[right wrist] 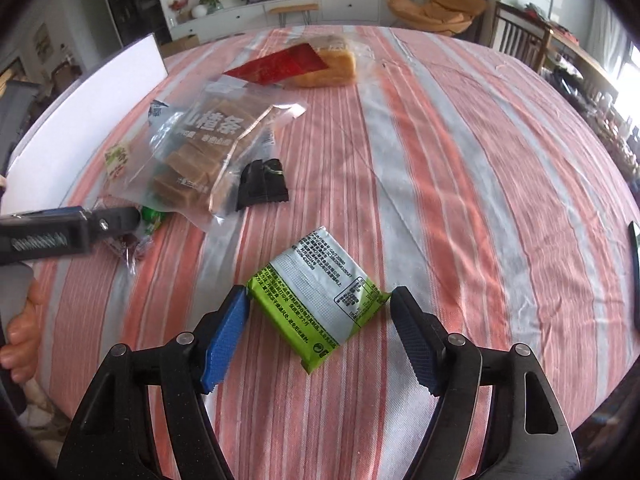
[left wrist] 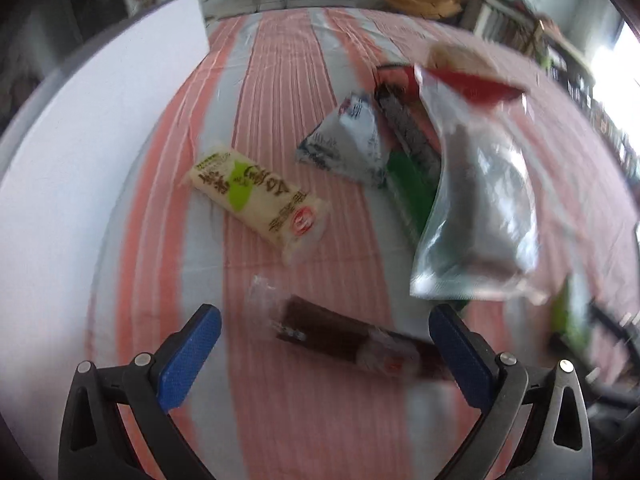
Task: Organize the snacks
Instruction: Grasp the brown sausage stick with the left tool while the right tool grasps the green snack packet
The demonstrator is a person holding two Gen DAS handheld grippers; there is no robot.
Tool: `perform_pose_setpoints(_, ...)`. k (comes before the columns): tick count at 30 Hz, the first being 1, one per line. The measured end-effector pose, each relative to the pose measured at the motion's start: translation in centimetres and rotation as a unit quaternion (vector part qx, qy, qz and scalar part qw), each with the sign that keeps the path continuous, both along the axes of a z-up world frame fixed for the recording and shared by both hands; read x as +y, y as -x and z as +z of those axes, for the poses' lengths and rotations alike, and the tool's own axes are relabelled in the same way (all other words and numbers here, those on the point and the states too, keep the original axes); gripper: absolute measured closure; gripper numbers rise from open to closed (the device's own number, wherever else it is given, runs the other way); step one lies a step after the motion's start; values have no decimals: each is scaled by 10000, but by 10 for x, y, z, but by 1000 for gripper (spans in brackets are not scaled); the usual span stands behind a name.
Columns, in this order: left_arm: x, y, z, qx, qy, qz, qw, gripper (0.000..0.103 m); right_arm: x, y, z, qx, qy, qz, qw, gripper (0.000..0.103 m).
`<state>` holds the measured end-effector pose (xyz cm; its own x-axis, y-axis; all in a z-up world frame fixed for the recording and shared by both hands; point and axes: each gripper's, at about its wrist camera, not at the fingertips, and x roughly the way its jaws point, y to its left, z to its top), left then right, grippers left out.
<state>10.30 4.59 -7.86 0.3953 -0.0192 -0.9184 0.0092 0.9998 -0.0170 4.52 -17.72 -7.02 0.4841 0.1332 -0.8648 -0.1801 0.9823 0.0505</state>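
My left gripper (left wrist: 324,316) is open above a dark brown wrapped bar (left wrist: 352,340) that lies between its blue pads. Beyond it lie a cream packet with green print (left wrist: 256,200), a grey triangular pack (left wrist: 348,140) and a clear bag of brown strips (left wrist: 476,184). My right gripper (right wrist: 320,300) is open around a green and silver packet (right wrist: 320,300) flat on the cloth; the pads stand at its two corners. The clear bag (right wrist: 204,156), a small black packet (right wrist: 262,180) and a bread pack with a red label (right wrist: 308,64) lie further off. The left gripper (right wrist: 68,232) shows at the left edge.
A pink and grey striped cloth (right wrist: 440,160) covers the table. A white board (right wrist: 92,112) stands at its left edge. A dark flat object (right wrist: 635,264) lies at the right edge. A green and black pack (left wrist: 412,168) lies under the clear bag.
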Motion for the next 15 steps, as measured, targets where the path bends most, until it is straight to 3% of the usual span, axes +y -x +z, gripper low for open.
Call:
perform_pose_setpoints(3,25,15,-1,23,-288,-107,9995,0,5,12,3,-54,-24,66,10000,26)
perform_pose_setpoints(8,67,28,10,129,7,94,9999,0,19,7,-4,63,20,130,9999,26)
perform_pose_setpoints(12,59,46,12,215,317,-90,9992,0,19,13,-1,15,15,148,9999,26)
perform_pose_setpoints(15,34,62,2,370,212,-442,9981,0,18,13,0,-5,-31,104,9999,25)
